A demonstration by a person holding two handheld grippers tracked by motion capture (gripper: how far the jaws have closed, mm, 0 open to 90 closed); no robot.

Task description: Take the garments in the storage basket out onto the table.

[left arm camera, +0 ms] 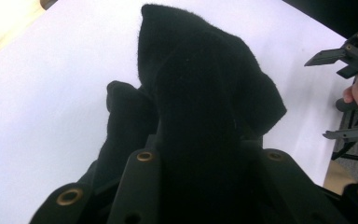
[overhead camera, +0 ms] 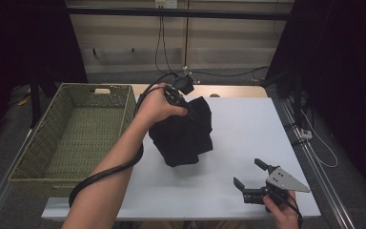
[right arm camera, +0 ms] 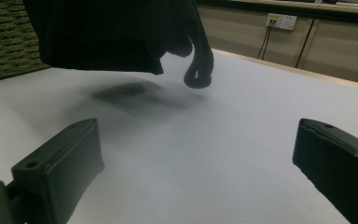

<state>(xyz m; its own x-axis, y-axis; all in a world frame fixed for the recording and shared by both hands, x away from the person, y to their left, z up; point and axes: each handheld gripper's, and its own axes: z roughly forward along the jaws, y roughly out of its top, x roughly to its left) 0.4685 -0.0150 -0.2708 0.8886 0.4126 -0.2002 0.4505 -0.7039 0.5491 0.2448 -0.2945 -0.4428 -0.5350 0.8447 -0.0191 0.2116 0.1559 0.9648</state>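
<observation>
Black fuzzy fabric, a bunched dark cloth garment (overhead camera: 183,136), hangs from the left gripper (overhead camera: 187,110) above the white table top (overhead camera: 248,129), roughly mid-table and just right of the woven olive-green rectangular basket (overhead camera: 71,138). In the left gripper view the cloth (left arm camera: 200,107) fills the gap between the two black jaws, which stand narrow and pinch a fold of it; the rest droops away from the jaws toward the table. In the right gripper view the cloth (right arm camera: 116,35) floats clear of the surface, a shadow under it, with one looped end dangling lowest, not touching the table (right arm camera: 242,140). The left hand (overhead camera: 159,106) grips the tool at the cloth's upper left edge, forearm running in from the bottom, the black cable looping under it. The right gripper (overhead camera: 251,177) sits low near the front right corner of the table, well apart from the cloth, its jaws spread wide with nothing between them, pointing toward the hanging cloth. The right hand (overhead camera: 281,210) holds it at the table's front edge. The basket sits off the table's left side; its inside looks bare wicker.
</observation>
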